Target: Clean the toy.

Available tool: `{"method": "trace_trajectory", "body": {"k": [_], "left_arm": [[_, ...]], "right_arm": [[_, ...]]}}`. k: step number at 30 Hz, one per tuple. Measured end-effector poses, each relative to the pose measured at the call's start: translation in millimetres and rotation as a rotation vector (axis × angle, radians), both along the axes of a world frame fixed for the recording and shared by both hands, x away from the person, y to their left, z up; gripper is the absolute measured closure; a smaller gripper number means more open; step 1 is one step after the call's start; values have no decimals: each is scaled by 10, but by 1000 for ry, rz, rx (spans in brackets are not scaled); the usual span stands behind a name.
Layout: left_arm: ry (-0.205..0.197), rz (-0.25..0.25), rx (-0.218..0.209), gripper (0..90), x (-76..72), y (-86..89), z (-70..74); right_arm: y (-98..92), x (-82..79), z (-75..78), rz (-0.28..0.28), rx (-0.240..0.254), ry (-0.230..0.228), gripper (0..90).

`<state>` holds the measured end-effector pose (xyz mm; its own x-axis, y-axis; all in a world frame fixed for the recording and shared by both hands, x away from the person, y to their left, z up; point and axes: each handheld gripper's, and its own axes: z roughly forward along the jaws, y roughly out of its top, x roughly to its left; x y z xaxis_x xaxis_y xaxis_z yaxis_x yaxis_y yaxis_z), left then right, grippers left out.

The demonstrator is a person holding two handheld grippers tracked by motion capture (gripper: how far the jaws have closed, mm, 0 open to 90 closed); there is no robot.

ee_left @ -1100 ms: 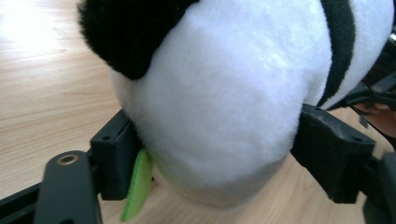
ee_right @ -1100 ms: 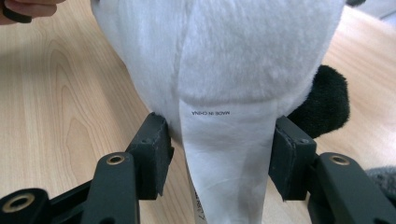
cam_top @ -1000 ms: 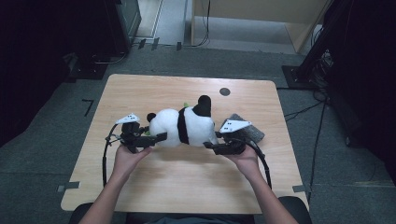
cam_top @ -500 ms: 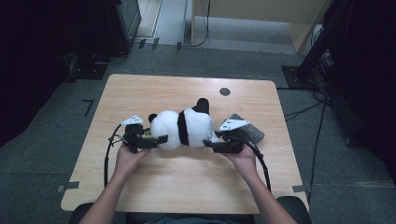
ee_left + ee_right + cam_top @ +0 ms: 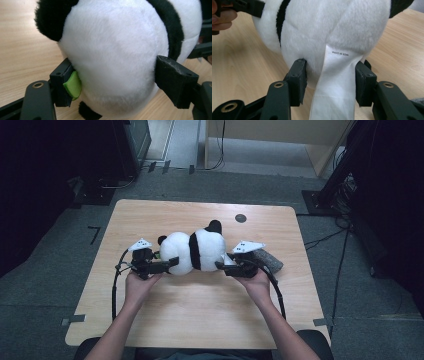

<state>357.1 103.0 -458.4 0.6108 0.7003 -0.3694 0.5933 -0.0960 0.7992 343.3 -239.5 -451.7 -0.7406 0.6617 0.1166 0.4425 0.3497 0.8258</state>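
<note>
A black-and-white plush panda (image 5: 192,251) lies on its side in the middle of the wooden table (image 5: 200,320). My left gripper (image 5: 172,262) holds its head end; the jaws have just been closing on it. In the left gripper view both pads press into the white head (image 5: 112,55), and a green felt piece (image 5: 73,85) is pinched at the left pad. My right gripper (image 5: 220,265) grips the rear end. In the right gripper view its jaws (image 5: 329,80) squeeze the white fur (image 5: 324,30) and the hanging label (image 5: 334,82).
A grey object (image 5: 267,260) lies on the table just right of my right hand. A small dark round spot (image 5: 240,218) marks the far side of the tabletop. Dark equipment and cables stand on the floor around the table.
</note>
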Motion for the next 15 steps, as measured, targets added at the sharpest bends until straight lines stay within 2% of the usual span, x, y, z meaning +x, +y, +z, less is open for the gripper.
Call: {"method": "trace_trajectory", "body": {"k": [2, 6, 9, 12, 15], "left_arm": [[27, -19, -13, 231, -29, 12, 30], [107, -78, -5, 233, -117, -6, 3], [117, -78, -2, 229, -124, -10, -90], [113, -53, -32, 218, -63, 25, -145], [100, -22, -48, 207, -11, 48, -178]], "right_arm": [[-16, -56, 34, 6, 16, 9, 515], [-79, -205, 80, -1, 28, 68, 521], [-104, -258, 49, -2, 17, 85, 520], [-111, -234, 14, -3, 46, 81, 512], [-103, -197, -8, -5, 44, 33, 496]]}}
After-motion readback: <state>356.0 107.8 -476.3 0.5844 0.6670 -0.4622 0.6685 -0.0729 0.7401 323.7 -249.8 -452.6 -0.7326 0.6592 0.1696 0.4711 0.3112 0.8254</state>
